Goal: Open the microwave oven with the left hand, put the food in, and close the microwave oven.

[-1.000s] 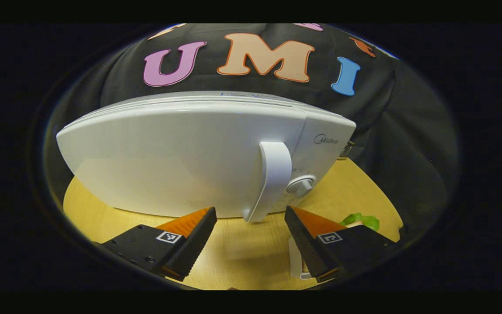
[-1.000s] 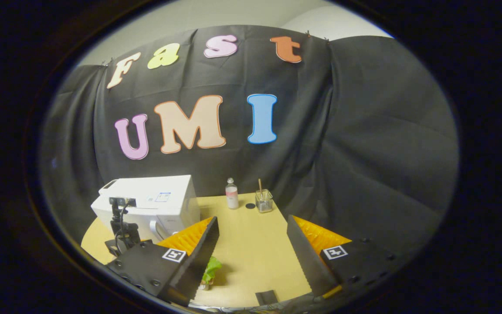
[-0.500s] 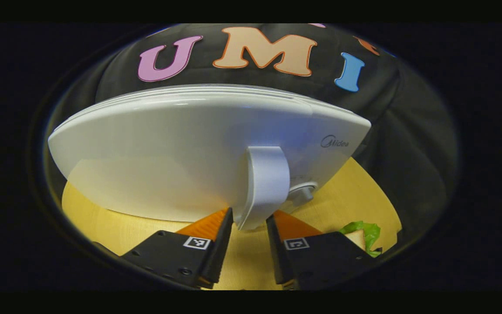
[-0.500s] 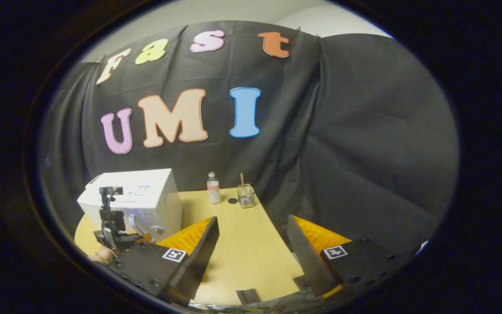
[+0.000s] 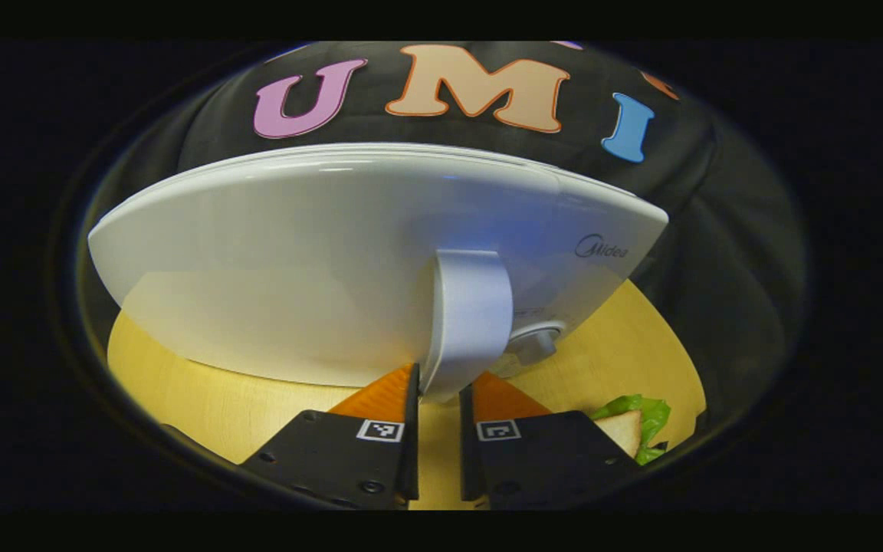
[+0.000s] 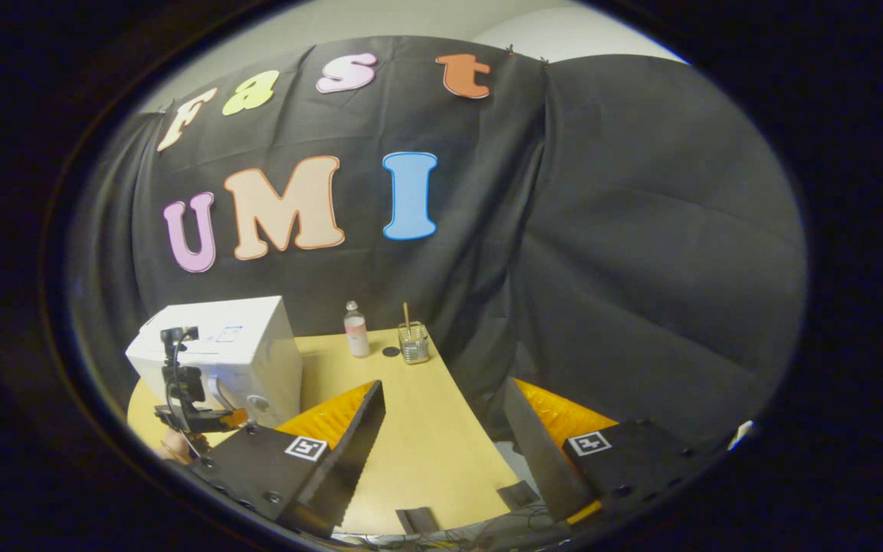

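Pale wooden table (image 5: 204, 391): your left gripper (image 5: 438, 414) pinches white microwave (image 5: 296, 261) door's curved handle (image 5: 466, 322) at 6 o'clock. Right gripper (image 6: 445, 429) spread. Opening step; next, pull outward along the door's arc.

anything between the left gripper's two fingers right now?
Yes: the left gripper has the lower end of the microwave's door handle between its fingers, seen in the left gripper view.

Your left gripper (image 5: 437, 399) is right up against the microwave (image 5: 319, 253), fingers either side of the door handle (image 5: 466, 322); no way forward there. The sandwich (image 5: 629, 429) lies on the table (image 5: 204, 391) to its right. Your right gripper (image 6: 441, 418) hangs spread over bare tabletop. At the far edge a bottle (image 6: 355, 330) and glass (image 6: 413, 343) stand together.
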`<state>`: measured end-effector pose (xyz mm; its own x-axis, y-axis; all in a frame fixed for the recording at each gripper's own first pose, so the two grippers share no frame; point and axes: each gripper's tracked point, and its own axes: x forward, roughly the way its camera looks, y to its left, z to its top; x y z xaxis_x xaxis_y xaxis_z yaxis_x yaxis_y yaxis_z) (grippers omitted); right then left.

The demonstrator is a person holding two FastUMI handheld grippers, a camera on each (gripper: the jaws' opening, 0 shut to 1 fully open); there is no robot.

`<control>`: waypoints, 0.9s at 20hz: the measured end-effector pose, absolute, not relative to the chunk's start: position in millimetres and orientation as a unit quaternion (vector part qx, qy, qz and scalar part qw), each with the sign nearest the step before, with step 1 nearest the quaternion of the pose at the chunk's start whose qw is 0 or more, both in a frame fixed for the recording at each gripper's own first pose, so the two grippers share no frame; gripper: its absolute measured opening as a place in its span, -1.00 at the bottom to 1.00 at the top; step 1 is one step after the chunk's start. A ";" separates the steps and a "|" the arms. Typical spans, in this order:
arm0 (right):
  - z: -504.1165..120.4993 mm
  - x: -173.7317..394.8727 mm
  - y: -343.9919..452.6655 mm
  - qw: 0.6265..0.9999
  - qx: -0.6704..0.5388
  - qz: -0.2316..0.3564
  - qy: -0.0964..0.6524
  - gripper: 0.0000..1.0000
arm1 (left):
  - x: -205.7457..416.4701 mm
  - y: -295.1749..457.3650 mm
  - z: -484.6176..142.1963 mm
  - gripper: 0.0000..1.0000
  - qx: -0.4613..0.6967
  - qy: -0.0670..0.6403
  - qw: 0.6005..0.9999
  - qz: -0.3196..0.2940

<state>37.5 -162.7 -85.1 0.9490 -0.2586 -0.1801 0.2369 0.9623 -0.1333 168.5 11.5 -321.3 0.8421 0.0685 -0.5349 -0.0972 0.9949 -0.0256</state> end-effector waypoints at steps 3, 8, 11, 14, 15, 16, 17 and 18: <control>-89.1 34.2 -161.9 0.987 -0.053 -0.115 0.102 0.83 | 168.1 11.6 -321.0 -0.72 -0.028 0.271 0.961 0.042; -103.2 24.8 -160.7 0.987 -0.048 -0.092 0.120 0.83 | 168.1 12.0 -319.7 -0.91 -0.029 0.259 0.964 0.060; -111.9 17.4 -156.7 0.987 -0.040 -0.074 0.135 0.83 | 167.9 12.4 -319.2 -0.95 -0.037 0.251 0.964 0.075; -116.9 16.1 -146.3 0.988 -0.033 -0.045 0.141 0.95 | 167.4 12.8 -318.3 -0.92 -0.044 0.242 0.965 0.091; -117.1 15.9 -142.4 0.989 -0.033 -0.036 0.143 0.95 | 167.3 13.3 -318.0 -0.94 -0.045 0.238 0.966 0.096; -119.7 15.6 -139.4 0.988 -0.034 -0.028 0.145 0.83 | 166.7 13.0 -317.6 -0.94 -0.045 0.235 0.966 0.100; -121.2 15.4 -136.3 0.988 -0.036 -0.021 0.146 0.83 | 166.5 13.4 -317.1 -0.99 -0.045 0.233 0.966 0.101; -122.4 15.1 -132.9 0.988 -0.039 -0.016 0.147 0.95 | 167.1 13.9 -316.1 -0.95 -0.045 0.231 0.966 0.102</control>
